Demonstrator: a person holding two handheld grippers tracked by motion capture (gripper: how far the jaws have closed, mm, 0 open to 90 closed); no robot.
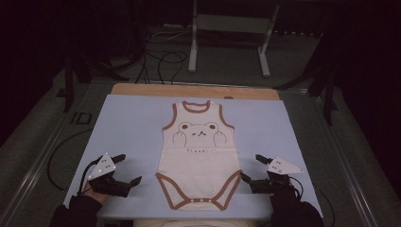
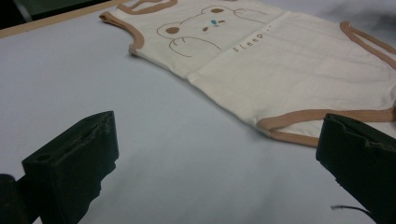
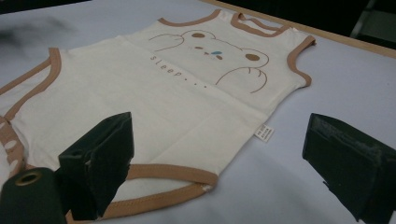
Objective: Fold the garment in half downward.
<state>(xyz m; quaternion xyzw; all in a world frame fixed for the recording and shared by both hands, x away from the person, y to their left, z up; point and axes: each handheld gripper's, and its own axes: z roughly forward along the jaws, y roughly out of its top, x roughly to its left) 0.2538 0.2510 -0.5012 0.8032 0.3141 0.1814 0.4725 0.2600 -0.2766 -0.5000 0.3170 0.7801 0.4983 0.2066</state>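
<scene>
High view leaves the room beyond the table (image 1: 123, 118) very dark: only a grey metal stand (image 1: 231, 33) and loose black cables (image 1: 161, 64) on the floor can be made out, and the person's sleeves are cut off at the bottom edge. A cream baby bodysuit (image 1: 198, 156) with brown trim lies flat and face up at the middle of the pale blue table cover, neck away from the person, crotch snaps near the front edge. The left gripper (image 1: 128, 170) rests on the cover just left of the garment's leg opening, jaws spread apart and holding nothing; the right gripper (image 1: 251, 168) sits just right of the other leg opening, jaws likewise apart and empty, the near one overlapping the hem in its own view. The bear print (image 3: 215, 56) carries the word "sleep..." beneath it. A small white side label (image 3: 264, 132) sticks out at the seam; its print is too small to read.
</scene>
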